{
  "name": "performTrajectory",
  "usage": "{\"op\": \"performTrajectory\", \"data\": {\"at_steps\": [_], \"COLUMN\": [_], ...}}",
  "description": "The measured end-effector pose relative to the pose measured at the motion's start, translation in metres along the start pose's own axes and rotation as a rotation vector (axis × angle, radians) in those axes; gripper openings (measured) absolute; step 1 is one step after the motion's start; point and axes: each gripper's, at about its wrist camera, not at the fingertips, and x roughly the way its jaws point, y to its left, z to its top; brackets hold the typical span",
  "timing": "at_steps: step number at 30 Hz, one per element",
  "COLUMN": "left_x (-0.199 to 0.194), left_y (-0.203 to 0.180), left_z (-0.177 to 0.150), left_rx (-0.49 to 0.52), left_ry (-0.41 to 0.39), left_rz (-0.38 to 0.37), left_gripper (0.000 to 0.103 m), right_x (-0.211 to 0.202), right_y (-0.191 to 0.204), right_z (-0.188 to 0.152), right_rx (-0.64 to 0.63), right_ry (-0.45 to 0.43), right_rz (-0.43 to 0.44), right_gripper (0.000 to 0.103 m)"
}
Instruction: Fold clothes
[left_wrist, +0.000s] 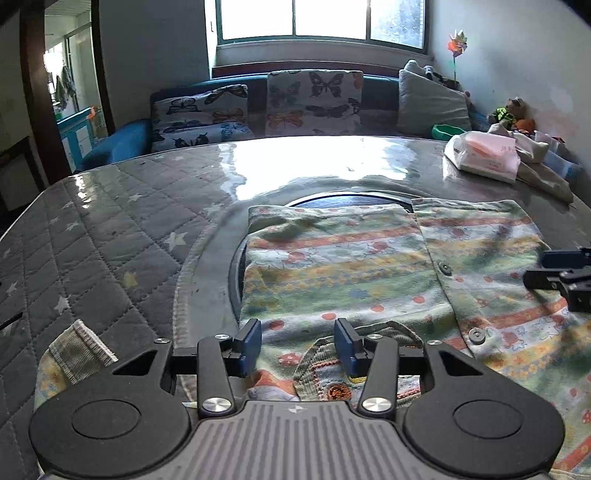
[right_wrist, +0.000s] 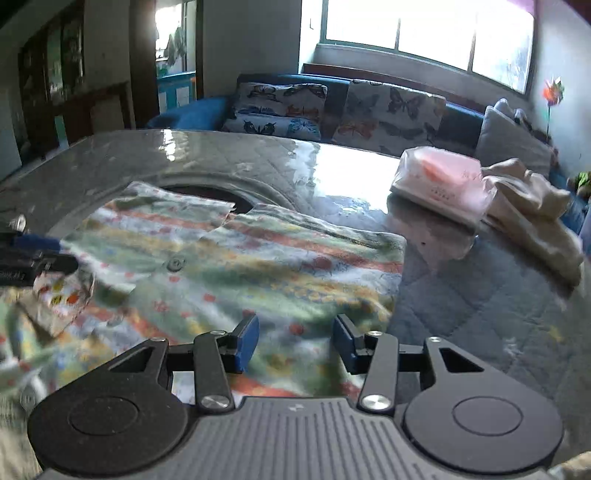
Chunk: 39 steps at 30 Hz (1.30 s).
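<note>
Now, through the left wrist view, I see my left gripper (left_wrist: 297, 345) hanging wide open and holding nothing, low over the near hem of the striped, printed shirt (left_wrist: 332, 266), which lies spread flat on the desk (left_wrist: 110, 229) under its quilted star cover. The shirt stretches away from me toward the window, its buttoned front edge running roughly along that line, with one button (left_wrist: 445, 267) just right of centre. A ribbed cuff (left_wrist: 83, 349) of the same cloth lies left of the gripper. My right gripper (left_wrist: 561, 275) shows at the right edge, over the shirt's right half. In the right wrist view, my right gripper (right_wrist: 295, 341) is likewise spread wide and empty, just above the shirt's near right corner, so I judge it the nearer hand for that side edge. A bagged pink package (right_wrist: 441, 179) sits well apart, beyond; its printing is too blurred to read.
</note>
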Motion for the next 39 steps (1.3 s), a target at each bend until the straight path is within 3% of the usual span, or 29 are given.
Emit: {"op": "performTrajectory", "data": {"at_steps": [4,7,12,16,19,28,35,39], "left_x": [0.002,0.006,0.005,0.001,-0.014,-0.061,-0.056,-0.060], "left_y": [-0.003,0.001,0.008,0.005,-0.002,-0.068,-0.094,-0.095], "left_z": [0.000,0.001,0.003,0.002,0.002,-0.019,-0.039,-0.040], "left_rx": [0.005,-0.015,-0.024,-0.030,-0.029,0.077,0.167,0.169], "left_ry": [-0.012,-0.017,0.001,0.013,0.002,-0.022,0.013,0.001], "left_rz": [0.032,0.097,0.076,0.064,0.020,-0.251,-0.260,-0.256], "left_gripper": [0.047,0.051,0.051,0.049,0.050,0.050,0.051,0.053], "right_x": [0.015,0.030,0.022,-0.004,-0.024,-0.085,-0.128,-0.152], "right_y": [0.001,0.001,0.002,0.022,0.031,0.055,0.029,-0.008], "right_z": [0.009,0.017,0.021,0.001,-0.014,-0.061,-0.094,-0.102], "right_rx": [-0.019,-0.041,-0.030,-0.117,-0.137,-0.192,-0.099,0.016], "right_ry": [-0.004,-0.012,0.011,0.044,0.048,0.056,0.035,-0.010], "right_rz": [-0.012,-0.009,0.062,0.118,0.144,0.219,0.186,0.071], "right_gripper": [0.047,0.049,0.048,0.048,0.049,0.049,0.055,0.055]}}
